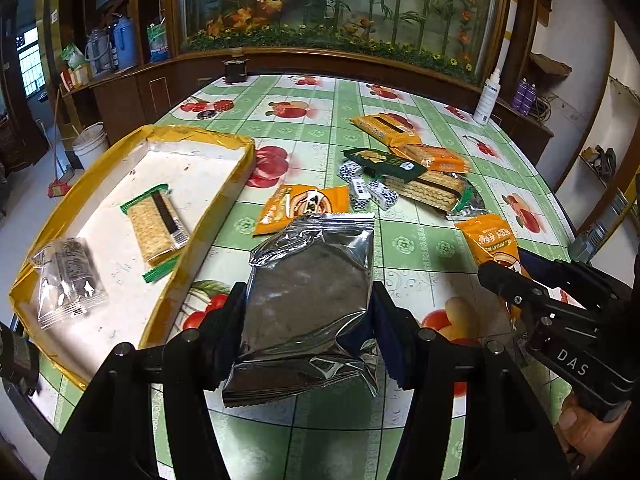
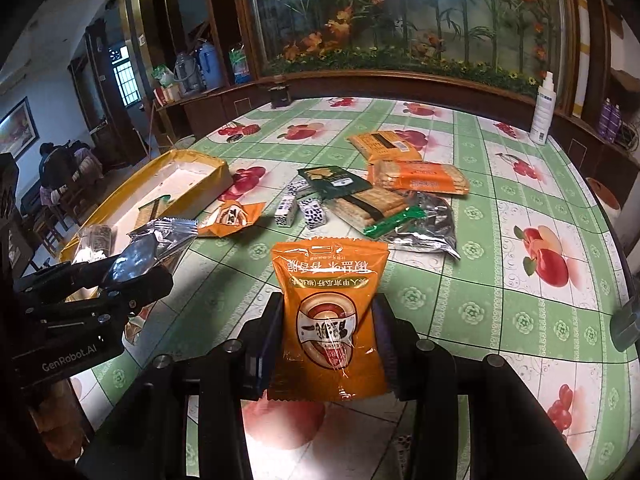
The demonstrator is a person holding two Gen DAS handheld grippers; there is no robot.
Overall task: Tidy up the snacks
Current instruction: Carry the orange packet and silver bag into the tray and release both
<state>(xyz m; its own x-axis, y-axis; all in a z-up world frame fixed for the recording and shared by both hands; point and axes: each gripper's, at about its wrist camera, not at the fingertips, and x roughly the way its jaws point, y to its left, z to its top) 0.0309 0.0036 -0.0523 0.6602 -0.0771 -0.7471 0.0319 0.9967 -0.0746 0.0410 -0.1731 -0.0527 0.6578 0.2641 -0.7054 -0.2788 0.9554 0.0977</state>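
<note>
The yellow-rimmed tray sits at the left of the table and holds two snacks on its white floor: a green-edged cracker pack near the middle and a clear-wrapped dark snack at the near end. The left gripper is clamped on a silver foil packet, lifted clear of the green fruit-print cloth just right of the tray's long wall, its fingers pressing both sides of the pack. The right gripper pinches an orange snack bag upright above the cloth, nearer the table's front edge. Further back lies a loose heap: another orange bag beside the tray, three small blue-and-white candies, a dark green packet lying over a long cracker pack, two orange biscuit packs and a crumpled silver wrapper under the heap's right end. A white spray bottle stands at the far right edge and a small dark pot at the far edge. The print on the packs is too small to read, and the held foil packet hides the cloth beneath it
</note>
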